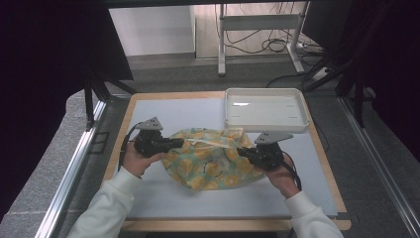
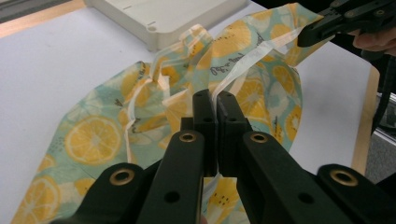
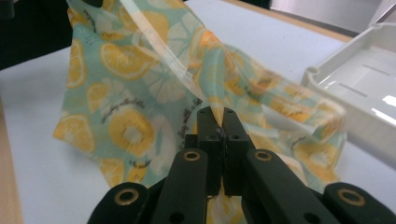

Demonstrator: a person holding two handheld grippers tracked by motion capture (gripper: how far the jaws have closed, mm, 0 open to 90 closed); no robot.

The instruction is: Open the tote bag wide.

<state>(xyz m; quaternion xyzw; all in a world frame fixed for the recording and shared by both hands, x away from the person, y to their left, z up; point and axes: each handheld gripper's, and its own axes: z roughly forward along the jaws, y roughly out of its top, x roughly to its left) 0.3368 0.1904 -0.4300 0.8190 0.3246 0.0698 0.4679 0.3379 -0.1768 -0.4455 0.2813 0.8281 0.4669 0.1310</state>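
We hold the left tool (image 1: 174,144) clenched on the left edge of a crumpled lemon-printed, pale green plastic bag (image 1: 213,161), its jaws pinching the film and a whitish drawstring strip (image 2: 243,65) that runs across the bag's mouth. The bag sits mid-tabletop on the light grey mat (image 1: 163,198), partly lifted between our hands, just in front of the empty white plastic tray (image 1: 267,110). At the right, the right tool (image 1: 243,151) is likewise clamped on the bag's opposite edge. We judge this two-sided grip serves to spread or tension the bag, perhaps to draw its mouth along the strip.
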